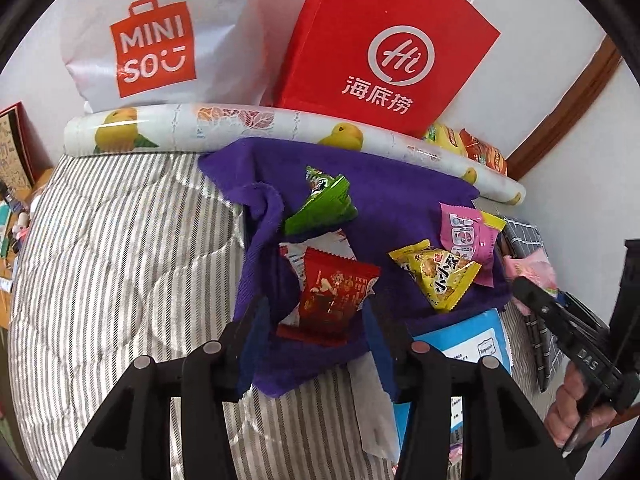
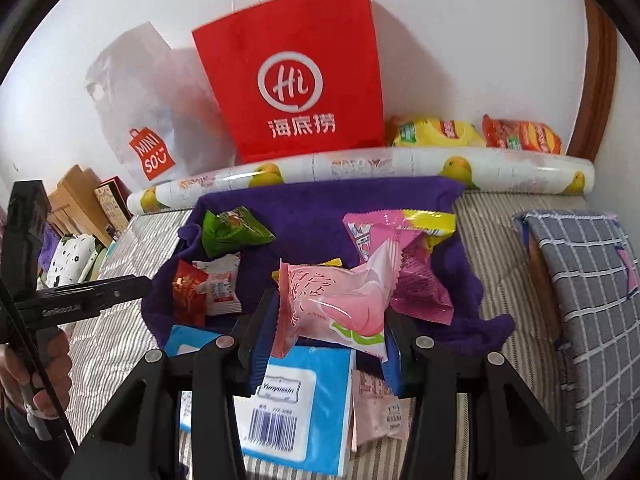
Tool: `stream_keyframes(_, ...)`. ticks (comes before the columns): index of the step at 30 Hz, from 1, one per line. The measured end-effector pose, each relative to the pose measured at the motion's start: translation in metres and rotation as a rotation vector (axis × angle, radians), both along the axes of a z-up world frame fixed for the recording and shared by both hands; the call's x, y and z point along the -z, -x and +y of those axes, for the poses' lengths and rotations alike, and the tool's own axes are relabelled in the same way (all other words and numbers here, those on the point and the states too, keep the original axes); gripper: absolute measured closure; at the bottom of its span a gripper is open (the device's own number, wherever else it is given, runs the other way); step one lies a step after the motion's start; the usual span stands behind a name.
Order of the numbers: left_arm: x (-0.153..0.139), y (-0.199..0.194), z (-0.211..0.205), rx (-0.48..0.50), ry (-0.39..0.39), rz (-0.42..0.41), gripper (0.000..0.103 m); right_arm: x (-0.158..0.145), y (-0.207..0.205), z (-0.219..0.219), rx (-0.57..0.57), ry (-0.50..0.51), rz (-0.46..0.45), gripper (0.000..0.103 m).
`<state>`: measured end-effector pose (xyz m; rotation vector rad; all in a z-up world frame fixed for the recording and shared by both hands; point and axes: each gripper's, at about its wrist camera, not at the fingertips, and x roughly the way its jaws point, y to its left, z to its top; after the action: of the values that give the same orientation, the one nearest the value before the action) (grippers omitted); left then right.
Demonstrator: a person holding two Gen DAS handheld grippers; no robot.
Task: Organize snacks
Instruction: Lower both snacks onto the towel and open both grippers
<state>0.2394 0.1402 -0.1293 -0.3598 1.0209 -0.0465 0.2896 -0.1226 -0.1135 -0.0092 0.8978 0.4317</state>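
Inside purple cloth-lined box (image 2: 328, 200), green, red, yellow packets, right hand-held gripper (image 2: 328, 320) clamping pink snack (image 2: 340, 300) (left hand-held gripper (image 1: 316, 316) loosening around red packet (image 1: 336, 292)).

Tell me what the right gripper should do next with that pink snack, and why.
Probably ease it forward and let go over the purple cloth. The right gripper pinches the pink snack packet just short of it, and the other snacks already lie there.

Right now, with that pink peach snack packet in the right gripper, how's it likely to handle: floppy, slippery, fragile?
The pink peach packet looks puffed with air, so probably light and squashy. Its glossy film may slip between the right gripper pads. It stands up from the grip without sagging, so likely fairly self-supporting, though a hard squeeze might crush what's inside.
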Motion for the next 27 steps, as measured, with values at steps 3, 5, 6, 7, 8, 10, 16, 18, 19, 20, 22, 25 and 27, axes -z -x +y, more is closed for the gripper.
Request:
stream_keyframes(3,0.001,-0.004,-0.003,0.013,0.005,-0.009,0.057,0.012,-0.011,0.004,0.005,0.019,0.019,0.057)
stream_keyframes(5,0.002,-0.007,-0.004,0.022,0.009,-0.014,0.057,0.019,-0.018,0.005,0.006,0.023,0.037,0.057)
stream_keyframes(6,0.002,-0.008,-0.005,0.026,0.010,-0.016,0.057,0.022,-0.021,0.005,0.006,0.024,0.043,0.057)
stream_keyframes(7,0.003,-0.009,-0.005,0.029,0.013,-0.018,0.057,0.025,-0.024,0.007,0.003,0.029,0.050,0.057)
stream_keyframes(8,0.004,-0.010,-0.006,0.031,0.015,-0.018,0.057,0.028,-0.027,0.009,-0.002,0.033,0.054,0.057)
stream_keyframes(10,0.005,-0.012,-0.006,0.034,0.021,-0.018,0.057,0.032,-0.031,0.014,-0.013,0.040,0.061,0.057)
stream_keyframes(16,0.007,-0.013,-0.005,0.035,0.022,-0.015,0.057,0.041,-0.044,0.028,-0.048,0.012,0.087,0.056)
stream_keyframes(18,0.006,-0.012,-0.004,0.033,0.021,-0.015,0.057,0.044,-0.049,0.029,-0.054,0.010,0.102,0.051)
stream_keyframes(19,0.005,-0.011,-0.004,0.033,0.022,-0.016,0.057,0.045,-0.050,0.029,-0.054,0.009,0.109,0.050)
stream_keyframes(20,0.005,-0.010,-0.004,0.034,0.021,-0.016,0.057,0.046,-0.052,0.028,-0.056,0.004,0.119,0.045)
stream_keyframes(22,0.003,-0.008,-0.004,0.034,0.018,-0.018,0.056,0.047,-0.053,0.026,-0.061,0.002,0.136,0.043)
stream_keyframes(25,0.000,-0.004,-0.004,0.031,0.015,-0.019,0.056,0.049,-0.053,0.023,-0.053,0.020,0.149,0.038)
stream_keyframes(27,-0.004,0.001,-0.005,0.032,0.011,-0.024,0.056,0.048,-0.051,0.021,-0.050,0.031,0.156,0.037)
